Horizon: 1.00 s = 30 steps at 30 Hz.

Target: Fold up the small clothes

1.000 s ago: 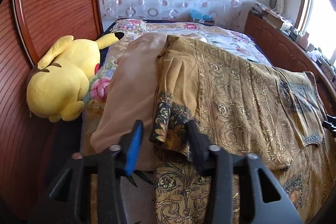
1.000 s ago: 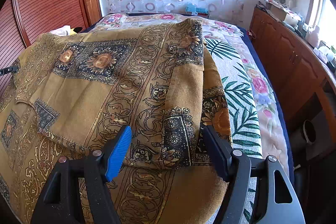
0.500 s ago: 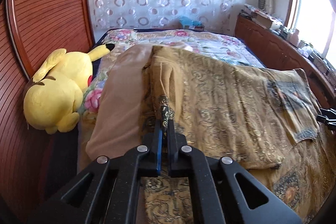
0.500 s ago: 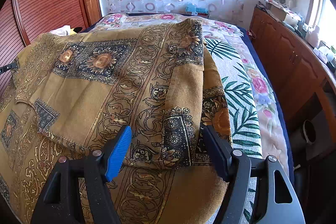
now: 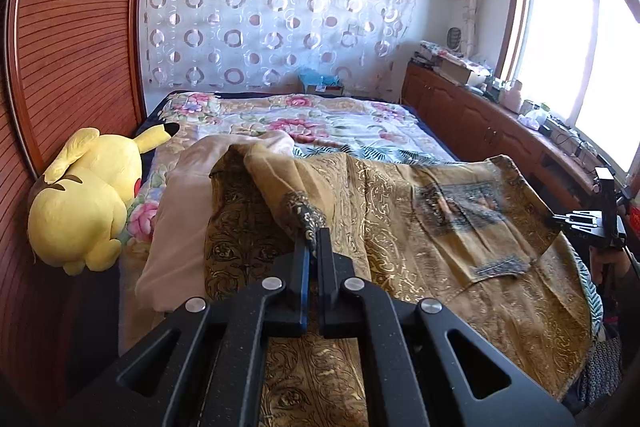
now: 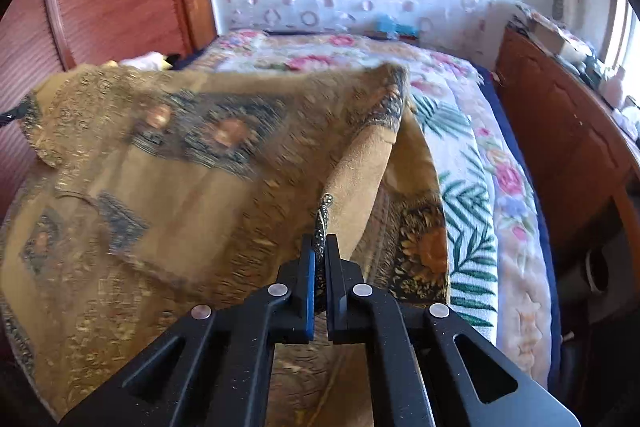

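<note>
At the bottom centre of the left wrist view, the left gripper [image 5: 314,239] had its jaws pressed together on a dark patterned corner of the gold-brown garment [image 5: 440,227], pinching the cloth so that a ridge of fabric rose from the fingertips toward the middle of the frame. At the bottom centre of the right wrist view, the right gripper [image 6: 320,247] was likewise clamped tight on a thin folded edge of the same garment [image 6: 160,187], with a plain tan fold standing up just beyond the tips.

The garment lay spread across the near half of the bed [image 5: 340,123] in both views. Only the left view showed a pale pink cloth [image 5: 180,211] under the garment's left side, a yellow plush toy [image 5: 86,199] at middle left against the wooden slatted wall [image 5: 76,47], and the other gripper's black frame [image 5: 600,219] at the right edge, with part of a hand below it. Only the right view showed the palm-leaf print of the bed cover [image 6: 468,227] to the right of the garment.

Farther back stood a circle-patterned curtain [image 5: 276,7], a wooden cabinet [image 5: 460,103] along the right and a bright window [image 5: 580,47] at upper right.

The garment's pattern in the right view was smeared by blur, and its near hem was hidden behind both grippers' black arms.
</note>
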Tool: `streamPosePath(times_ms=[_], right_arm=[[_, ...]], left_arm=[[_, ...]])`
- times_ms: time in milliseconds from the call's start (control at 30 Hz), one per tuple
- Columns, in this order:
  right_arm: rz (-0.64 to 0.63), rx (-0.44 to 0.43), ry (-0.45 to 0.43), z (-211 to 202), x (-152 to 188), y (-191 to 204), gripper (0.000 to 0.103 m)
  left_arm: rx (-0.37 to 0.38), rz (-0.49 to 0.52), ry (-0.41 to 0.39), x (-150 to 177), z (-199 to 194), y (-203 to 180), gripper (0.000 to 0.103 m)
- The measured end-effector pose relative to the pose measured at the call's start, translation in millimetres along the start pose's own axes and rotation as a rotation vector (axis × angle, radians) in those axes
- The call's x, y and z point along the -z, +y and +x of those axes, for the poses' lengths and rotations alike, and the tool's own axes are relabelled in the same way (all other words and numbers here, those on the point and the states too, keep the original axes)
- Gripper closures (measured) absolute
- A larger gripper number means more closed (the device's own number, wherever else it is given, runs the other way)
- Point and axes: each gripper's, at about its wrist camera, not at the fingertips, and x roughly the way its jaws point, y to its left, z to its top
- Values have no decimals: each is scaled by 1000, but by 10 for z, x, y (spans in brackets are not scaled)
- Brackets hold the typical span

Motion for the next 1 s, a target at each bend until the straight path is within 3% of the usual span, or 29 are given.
streamPosePath(times_ms=[133,267,667,1000], right_arm=[[20,-39,-89,-368,-40,-3,100],[22,-61,-136,-692,36,-17,100],[41,-83,-99,-1178,608,-83,100],[78,-97,-118,-1690,769,-99,100]], left_arm=[[41,-12,-13,88,-191,26,100],[34,-18,5,311,-295,81,100],[45,-99,69,1015,-647,209,100],[41,-144,41,1134,-1021,221,100]])
